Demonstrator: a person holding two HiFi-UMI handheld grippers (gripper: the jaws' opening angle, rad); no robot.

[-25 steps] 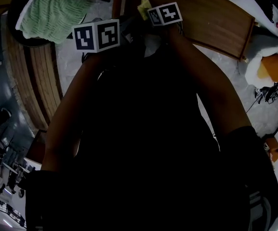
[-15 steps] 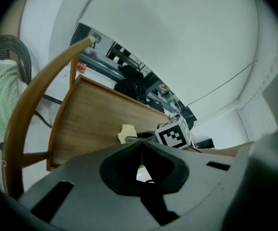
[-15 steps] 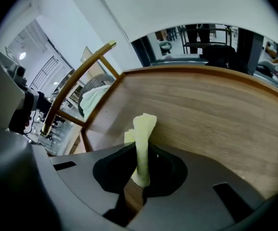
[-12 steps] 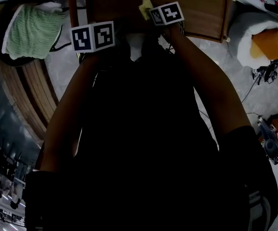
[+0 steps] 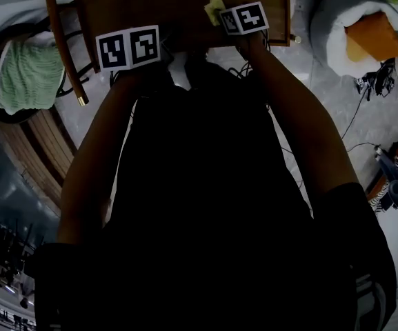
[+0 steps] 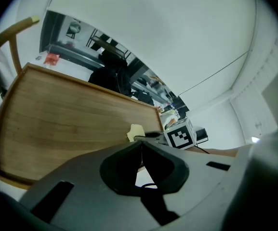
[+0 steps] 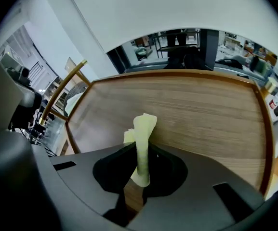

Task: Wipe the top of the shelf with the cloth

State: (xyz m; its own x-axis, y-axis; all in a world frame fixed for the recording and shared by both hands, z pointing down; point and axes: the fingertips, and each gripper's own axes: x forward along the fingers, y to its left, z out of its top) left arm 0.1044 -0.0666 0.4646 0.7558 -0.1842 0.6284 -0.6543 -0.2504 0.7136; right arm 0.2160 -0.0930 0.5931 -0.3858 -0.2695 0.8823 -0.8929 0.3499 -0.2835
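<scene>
Item 1: right gripper (image 7: 139, 163), jaws clamping tight on the yellow cloth (image 7: 143, 129) (folded, standing upright) over the near edge of the wooden shelf top (image 7: 201, 114).
Item 2: left gripper (image 6: 141, 148), at the right gripper's 9 o'clock, jaws pressing together, gripping nothing.
Item 3: green towel (image 5: 23, 74), lying at 10 o'clock.

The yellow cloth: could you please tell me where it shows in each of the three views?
Head view: the yellow cloth sits top centre, over the wooden shelf top.
Left gripper view: the cloth is a small pale scrap at centre, just above the jaws.
Right gripper view: the cloth stands dead centre, pinched upright in the right hand-held gripper.
Shared landmark: the wooden shelf top with its raised rim.
</scene>
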